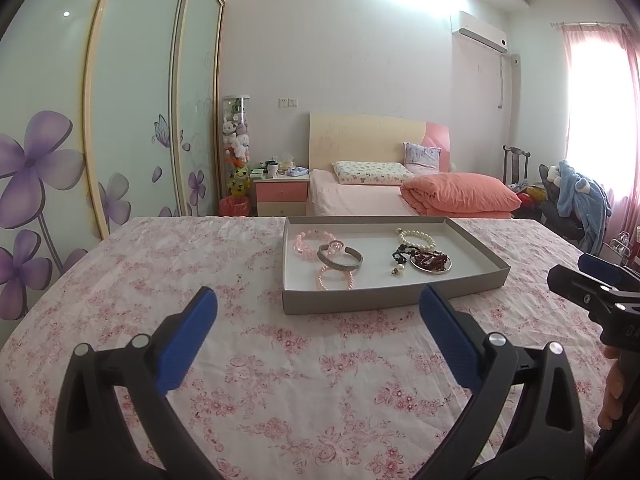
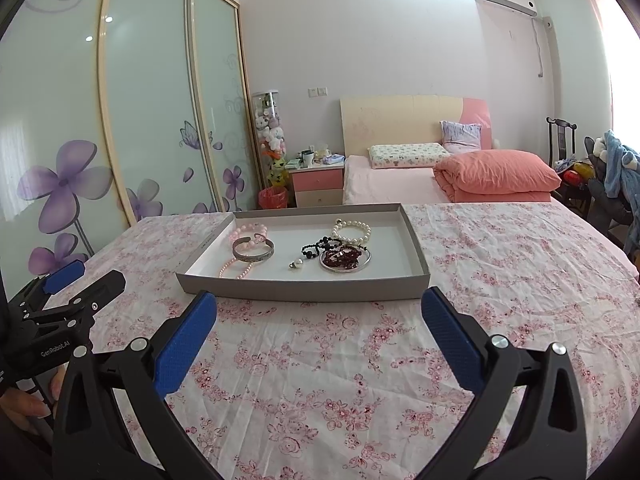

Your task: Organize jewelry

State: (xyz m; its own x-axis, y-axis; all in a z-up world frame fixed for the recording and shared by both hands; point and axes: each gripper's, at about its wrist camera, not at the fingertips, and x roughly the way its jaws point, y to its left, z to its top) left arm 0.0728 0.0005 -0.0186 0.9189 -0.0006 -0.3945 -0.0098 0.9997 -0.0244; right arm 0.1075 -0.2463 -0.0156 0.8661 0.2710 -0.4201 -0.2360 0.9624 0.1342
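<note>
A floral-clothed tabletop (image 2: 480,280) carries a shallow grey tray (image 2: 304,290). Both claws, left (image 1: 318,316) and right (image 2: 319,318), hover wide and empty just short of it. In the tray lie a silver bangle (image 2: 253,251), pearl bracelet (image 2: 352,230), pink beads (image 1: 335,279) and dark beads (image 2: 340,260).

Tray (image 2: 304,292) on the tablecloth (image 2: 320,360), bracelets (image 2: 253,249) inside; bed (image 2: 384,184) behind.
</note>
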